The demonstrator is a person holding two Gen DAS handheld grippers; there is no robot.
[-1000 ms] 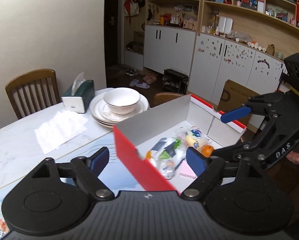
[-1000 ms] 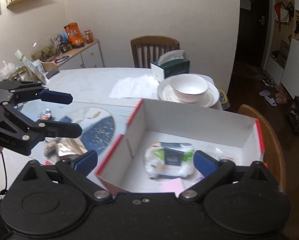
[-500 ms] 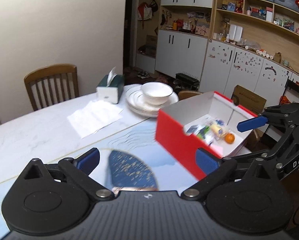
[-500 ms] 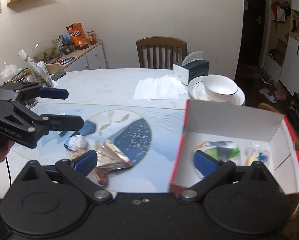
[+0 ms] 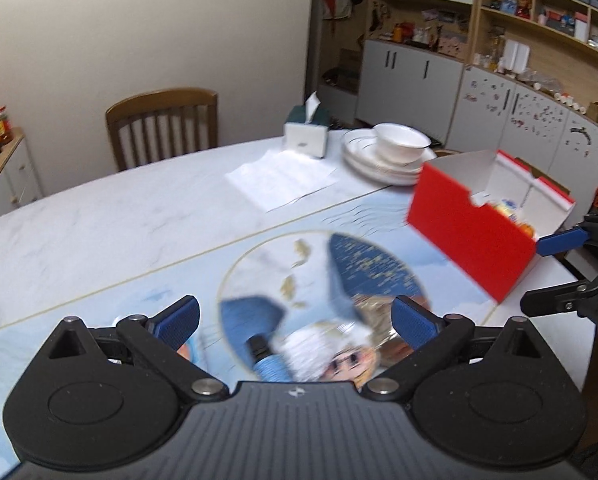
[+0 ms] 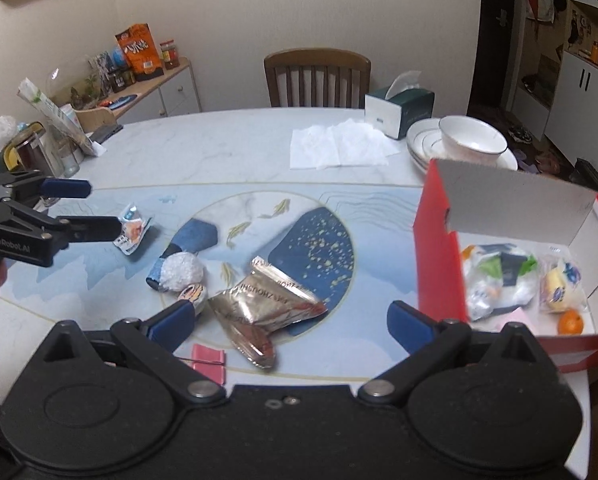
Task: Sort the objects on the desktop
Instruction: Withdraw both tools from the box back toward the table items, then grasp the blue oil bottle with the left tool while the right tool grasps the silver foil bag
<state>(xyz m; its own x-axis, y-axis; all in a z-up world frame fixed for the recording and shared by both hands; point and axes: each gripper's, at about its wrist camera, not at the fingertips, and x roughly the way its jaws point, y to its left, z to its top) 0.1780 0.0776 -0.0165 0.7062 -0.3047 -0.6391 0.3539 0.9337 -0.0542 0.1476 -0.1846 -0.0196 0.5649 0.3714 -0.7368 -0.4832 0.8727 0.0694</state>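
Observation:
In the right wrist view, loose items lie on the blue picture mat (image 6: pixel 323 256): a silver foil pouch (image 6: pixel 263 300), a white crumpled ball (image 6: pixel 181 270), a round badge (image 6: pixel 193 294), a small snack packet (image 6: pixel 133 232) and a pink slip (image 6: pixel 209 358). My right gripper (image 6: pixel 291 322) hangs open above the pouch. At the right stands the red box (image 6: pixel 439 248), holding a wipes pack (image 6: pixel 499 276), a yellow snack (image 6: pixel 559 288) and an orange (image 6: pixel 571 320). My left gripper (image 5: pixel 295 320) is wide open over the blurred ball (image 5: pixel 319 344) and badge (image 5: pixel 351 360); it also shows at left (image 6: pixel 83 208), near the packet.
Behind the mat lie white napkins (image 6: pixel 339 148), a green tissue box (image 6: pixel 399 110) and stacked plates with a bowl (image 6: pixel 471 140). A wooden chair (image 6: pixel 317 76) stands at the far side. Glass jars (image 6: pixel 39 156) crowd the table's left end.
Both grippers have swung left, away from the red box and over the loose items on the mat. The left jaws have spread wider.

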